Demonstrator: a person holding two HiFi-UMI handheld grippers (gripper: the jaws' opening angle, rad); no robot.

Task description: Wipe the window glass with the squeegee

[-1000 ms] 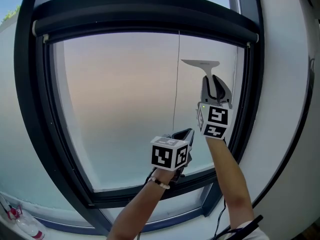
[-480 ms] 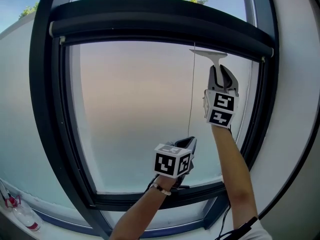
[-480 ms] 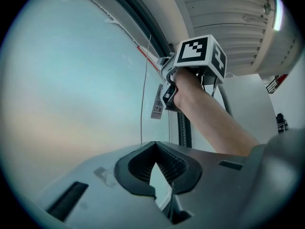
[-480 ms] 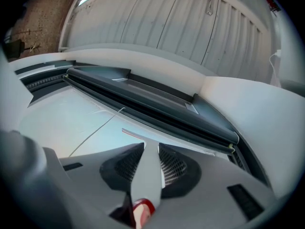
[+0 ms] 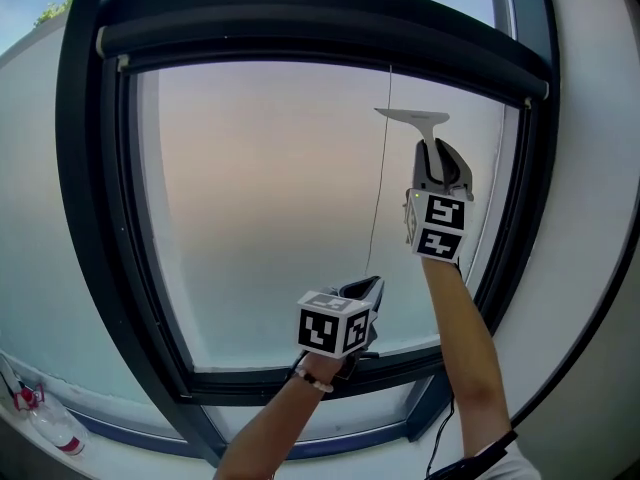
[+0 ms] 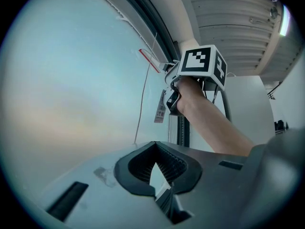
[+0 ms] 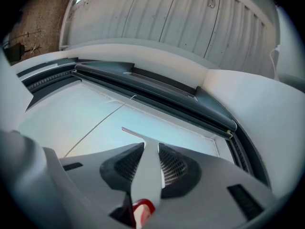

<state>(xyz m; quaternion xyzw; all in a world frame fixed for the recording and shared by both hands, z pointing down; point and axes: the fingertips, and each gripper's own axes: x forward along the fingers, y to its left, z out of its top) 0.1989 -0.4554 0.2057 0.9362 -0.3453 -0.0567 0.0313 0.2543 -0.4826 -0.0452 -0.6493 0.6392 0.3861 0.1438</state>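
Down a little from the dark blind housing has come the squeegee (flat, white, T-shaped), its thin blade high on the frosted window glass; right gripper pinches its smooth handle between ribbed pads; left gripper, jaws together and empty, hangs low beside a thin cord.

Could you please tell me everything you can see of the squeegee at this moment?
The squeegee is a pale, plastic-looking T: a thin straight blade on top and a flat handle widening downward, with a red part at its lower end. The right tongs are shut on the handle, holding it blade-up at the upper right of the window glass, just below the dark top bar. Whether the blade touches the glass cannot be told.
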